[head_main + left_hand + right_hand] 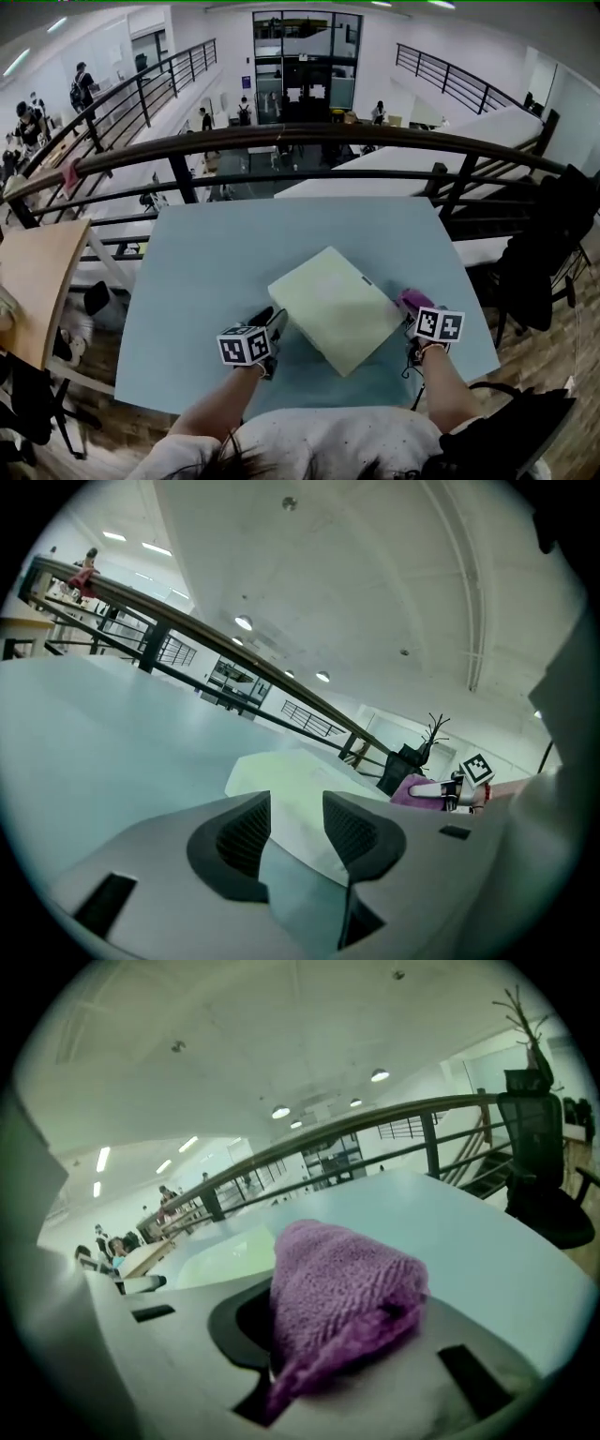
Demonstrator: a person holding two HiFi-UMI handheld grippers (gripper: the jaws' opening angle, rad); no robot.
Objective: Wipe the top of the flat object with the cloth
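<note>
A pale yellow-green flat object point(333, 307) lies askew in the middle of the light blue table point(206, 272). My left gripper point(275, 324) sits at its near left corner. In the left gripper view this gripper point(297, 829) is open, and the object's edge point(291, 778) shows just beyond the gap, with no pad pressing on it. My right gripper point(412, 314) hovers at the object's right corner, shut on a bunched purple cloth point(411, 301). The cloth point(342, 1293) fills the right gripper view and hides the pads.
A dark curved railing point(309, 136) runs behind the table's far edge, with an atrium and people below. A black chair point(544, 253) stands at the right and a wooden table point(37, 281) at the left. The person's arms reach in from the near edge.
</note>
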